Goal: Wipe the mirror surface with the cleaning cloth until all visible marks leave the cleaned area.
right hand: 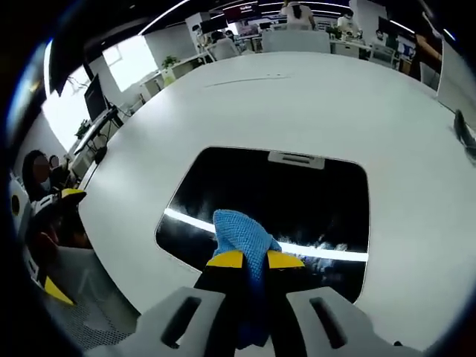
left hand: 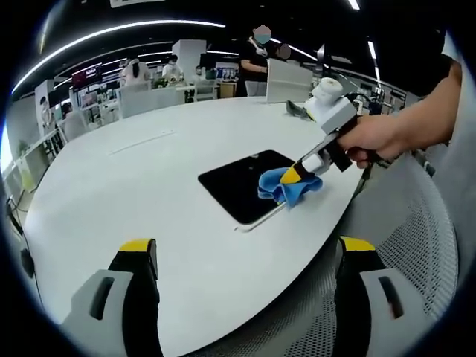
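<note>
A dark rectangular mirror (left hand: 242,182) lies flat on the white table (left hand: 149,186). In the right gripper view the mirror (right hand: 297,193) reflects a bright ceiling strip. My right gripper (right hand: 254,259) is shut on a blue cleaning cloth (right hand: 242,234), which rests on the mirror's near edge. The left gripper view shows that right gripper (left hand: 301,175) pressing the cloth (left hand: 286,186) onto the mirror's right corner, with a hand holding it. My left gripper (left hand: 249,249) hangs open over the table's near edge, well short of the mirror.
A mesh chair (left hand: 416,245) stands at the table's right edge. A small dark object (left hand: 297,110) and a white panel (left hand: 288,80) sit at the far side. People and desks (left hand: 171,71) fill the background. The left gripper (right hand: 52,223) shows beyond the table edge.
</note>
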